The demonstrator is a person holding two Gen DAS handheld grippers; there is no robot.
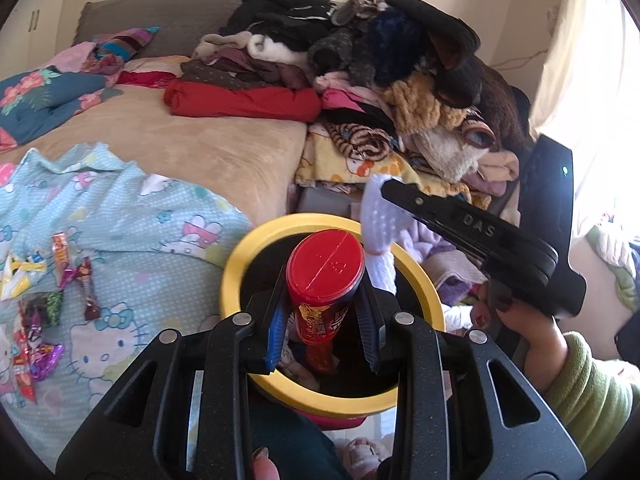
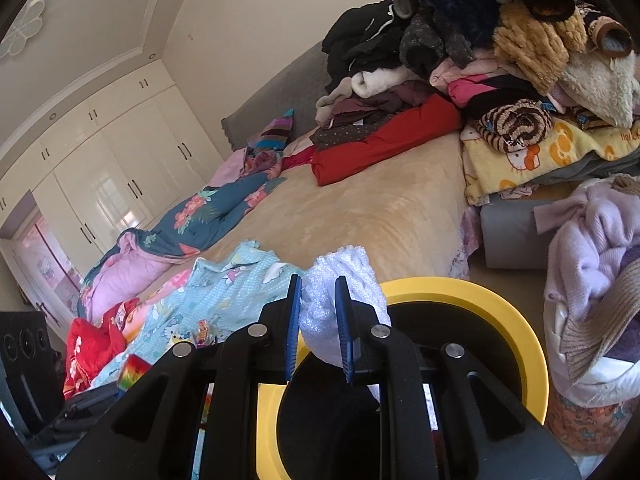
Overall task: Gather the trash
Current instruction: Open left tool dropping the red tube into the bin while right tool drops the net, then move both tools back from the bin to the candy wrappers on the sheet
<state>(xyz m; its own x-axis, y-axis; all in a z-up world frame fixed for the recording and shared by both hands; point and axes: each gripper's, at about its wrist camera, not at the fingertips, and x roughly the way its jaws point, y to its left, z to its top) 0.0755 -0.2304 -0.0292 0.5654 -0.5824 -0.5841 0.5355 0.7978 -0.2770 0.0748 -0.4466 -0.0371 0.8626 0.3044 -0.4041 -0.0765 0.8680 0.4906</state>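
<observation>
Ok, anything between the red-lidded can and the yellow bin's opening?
Nothing visible blocks it. The can, in the left gripper, is over the bin; the right gripper's white foam hangs beside it.

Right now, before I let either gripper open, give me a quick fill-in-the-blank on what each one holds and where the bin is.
1. The left gripper is shut on a tall can with a ____ lid.
2. The right gripper pinches a wad of ____ foam wrap.
3. Both items hang over the bin, whose rim is ____.
4. Loose candy wrappers still lie on the ____ blanket.

Missing words: red; white; yellow; light blue
</observation>
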